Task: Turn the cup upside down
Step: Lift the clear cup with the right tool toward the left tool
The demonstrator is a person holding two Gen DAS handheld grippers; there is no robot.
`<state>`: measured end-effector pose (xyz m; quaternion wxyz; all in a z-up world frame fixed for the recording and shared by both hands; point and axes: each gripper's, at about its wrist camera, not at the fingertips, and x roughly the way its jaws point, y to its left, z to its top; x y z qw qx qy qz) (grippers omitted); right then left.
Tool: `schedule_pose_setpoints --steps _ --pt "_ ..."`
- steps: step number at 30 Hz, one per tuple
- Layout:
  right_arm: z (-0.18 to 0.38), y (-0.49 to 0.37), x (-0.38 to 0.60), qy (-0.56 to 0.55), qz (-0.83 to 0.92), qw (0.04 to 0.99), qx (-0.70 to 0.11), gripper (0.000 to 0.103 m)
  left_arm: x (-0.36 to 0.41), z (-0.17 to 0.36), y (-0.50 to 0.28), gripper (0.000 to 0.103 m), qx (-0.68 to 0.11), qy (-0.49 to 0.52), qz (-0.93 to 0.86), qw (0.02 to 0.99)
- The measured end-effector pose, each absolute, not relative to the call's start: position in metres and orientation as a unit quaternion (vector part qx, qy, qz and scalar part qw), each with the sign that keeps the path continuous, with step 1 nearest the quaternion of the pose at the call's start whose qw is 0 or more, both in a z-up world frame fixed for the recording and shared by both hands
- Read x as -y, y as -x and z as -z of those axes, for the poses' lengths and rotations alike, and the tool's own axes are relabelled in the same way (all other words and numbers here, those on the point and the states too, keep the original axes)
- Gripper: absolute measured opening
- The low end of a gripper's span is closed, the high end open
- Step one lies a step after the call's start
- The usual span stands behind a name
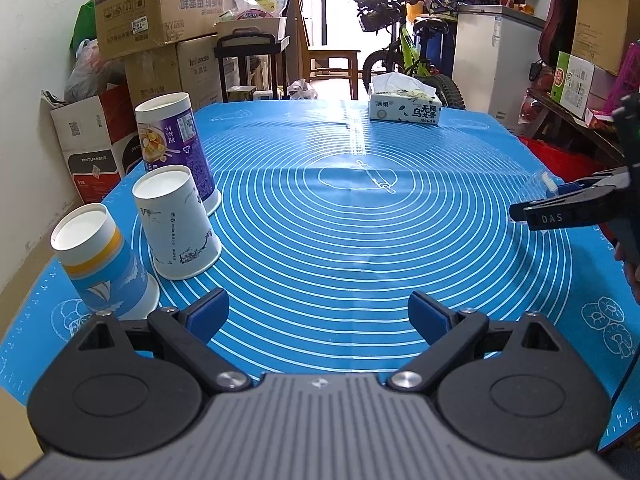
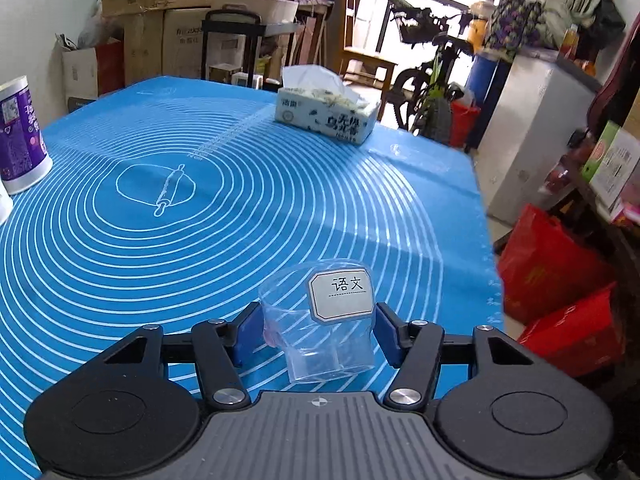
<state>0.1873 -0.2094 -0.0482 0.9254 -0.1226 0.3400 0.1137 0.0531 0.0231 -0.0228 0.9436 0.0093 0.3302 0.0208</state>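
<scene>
A clear plastic cup [image 2: 320,320] with a white label sits between the blue pads of my right gripper [image 2: 316,330], which is shut on it just above the blue mat [image 2: 200,220]. The cup's narrow base points toward the camera and its wide mouth points away. In the left wrist view the right gripper [image 1: 560,208] shows at the right edge with the clear cup [image 1: 540,184] faint in it. My left gripper [image 1: 318,316] is open and empty over the mat's near edge.
Three paper cups stand upside down at the mat's left: a blue-and-yellow one [image 1: 104,264], a white one [image 1: 176,224] and a purple one [image 1: 176,144]. A tissue box [image 1: 404,104] sits at the far side. Boxes, a bicycle and red bags surround the table.
</scene>
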Motion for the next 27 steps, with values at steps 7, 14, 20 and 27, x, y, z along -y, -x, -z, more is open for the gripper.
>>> schedule_pose_setpoints --steps 7,14,20,27 --pt "0.028 -0.131 0.178 0.119 -0.16 0.923 -0.328 0.057 -0.027 0.02 -0.046 0.095 -0.325 -0.005 -0.02 0.945" --pt "0.031 -0.089 0.152 0.113 -0.199 0.913 -0.337 0.057 -0.033 0.018 -0.036 0.095 -0.324 -0.009 -0.022 0.946" --pt "0.04 -0.081 0.142 0.125 -0.201 0.906 -0.35 0.057 -0.035 0.016 -0.034 0.095 -0.323 -0.013 -0.023 0.946" --pt "0.049 -0.084 0.147 0.116 -0.195 0.905 -0.359 0.058 -0.036 0.016 -0.033 0.095 -0.323 -0.018 -0.019 0.946"
